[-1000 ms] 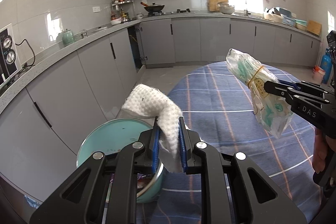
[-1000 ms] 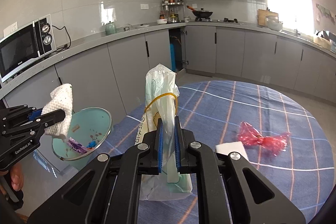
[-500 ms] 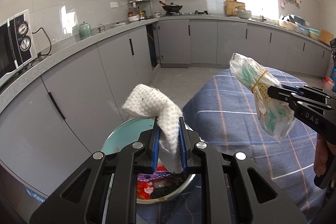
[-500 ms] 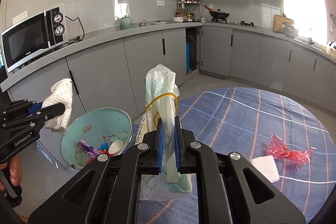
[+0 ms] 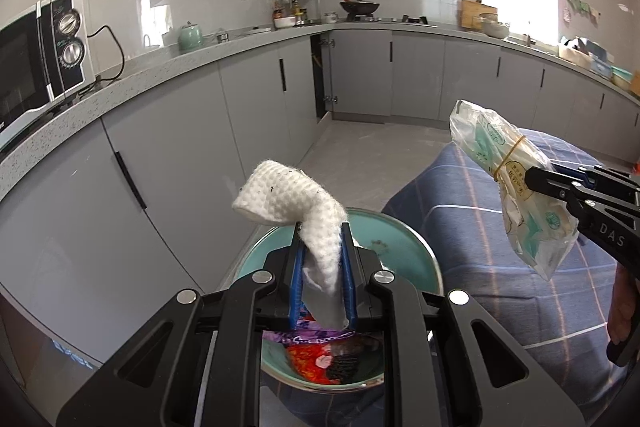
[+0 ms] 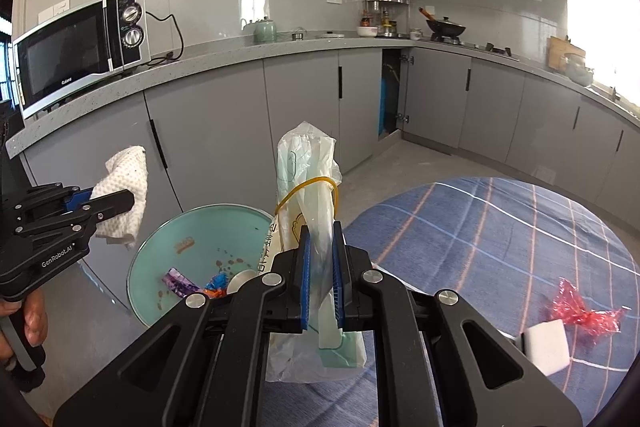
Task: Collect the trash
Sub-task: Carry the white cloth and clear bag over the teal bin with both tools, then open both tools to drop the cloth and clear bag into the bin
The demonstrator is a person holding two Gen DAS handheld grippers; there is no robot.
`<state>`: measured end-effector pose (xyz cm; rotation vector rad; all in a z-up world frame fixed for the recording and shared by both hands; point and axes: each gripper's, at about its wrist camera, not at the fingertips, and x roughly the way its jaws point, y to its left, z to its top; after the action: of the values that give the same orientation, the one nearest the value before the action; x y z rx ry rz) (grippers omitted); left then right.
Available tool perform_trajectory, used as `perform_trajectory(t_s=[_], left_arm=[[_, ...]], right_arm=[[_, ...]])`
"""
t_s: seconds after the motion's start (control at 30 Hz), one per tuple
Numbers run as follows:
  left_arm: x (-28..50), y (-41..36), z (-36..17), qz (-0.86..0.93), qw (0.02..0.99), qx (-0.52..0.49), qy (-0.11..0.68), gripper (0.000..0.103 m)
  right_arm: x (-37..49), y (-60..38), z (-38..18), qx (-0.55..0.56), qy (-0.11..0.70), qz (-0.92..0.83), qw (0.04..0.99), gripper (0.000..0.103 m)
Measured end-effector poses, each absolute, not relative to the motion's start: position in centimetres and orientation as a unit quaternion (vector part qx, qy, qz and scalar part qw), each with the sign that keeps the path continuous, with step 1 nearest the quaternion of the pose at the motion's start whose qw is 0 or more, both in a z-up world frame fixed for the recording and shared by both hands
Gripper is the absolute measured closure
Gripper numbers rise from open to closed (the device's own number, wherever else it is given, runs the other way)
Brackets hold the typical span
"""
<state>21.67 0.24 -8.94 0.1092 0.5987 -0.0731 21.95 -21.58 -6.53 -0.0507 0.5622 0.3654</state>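
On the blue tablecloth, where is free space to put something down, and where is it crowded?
Free: the wide checked cloth between the bin and the red wrapper. Crowded: the near right edge, where the wrapper and a white block lie close together. The bin already holds scraps.

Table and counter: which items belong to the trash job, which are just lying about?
Job:
- white paper towel, in left hand-held gripper
- plastic bag, in right hand-held gripper
- teal bin, wrappers inside
- red wrapper and white block on the tablecloth

Lying about:
- microwave
- green teapot
- wok
- spice rack
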Motion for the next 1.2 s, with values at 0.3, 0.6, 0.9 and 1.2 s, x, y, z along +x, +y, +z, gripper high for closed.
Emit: perform_trajectory(t_s=[0.3, 0.6, 0.9, 1.2], left_arm=[[22.4, 2.5, -9.3, -0.018, 0.953, 0.046, 0.299, 0.086], [22.8, 3.5, -9.3, -0.006, 0.953, 0.04, 0.3, 0.086], [23.0, 4.0, -9.5, -0.002, 0.953, 0.033, 0.302, 0.085], [22.8, 4.1, -9.8, 0.006, 0.953, 0.025, 0.301, 0.063]], right_arm=[[22.7, -19.2, -6.8, -0.036, 0.279, 0.201, 0.938, 0.093], [23.5, -17.1, -7.1, -0.047, 0.281, 0.22, 0.933, 0.093], [24.0, -15.5, -7.6, -0.058, 0.284, 0.232, 0.929, 0.093], [24.4, -14.6, -8.5, -0.063, 0.289, 0.243, 0.924, 0.06]])
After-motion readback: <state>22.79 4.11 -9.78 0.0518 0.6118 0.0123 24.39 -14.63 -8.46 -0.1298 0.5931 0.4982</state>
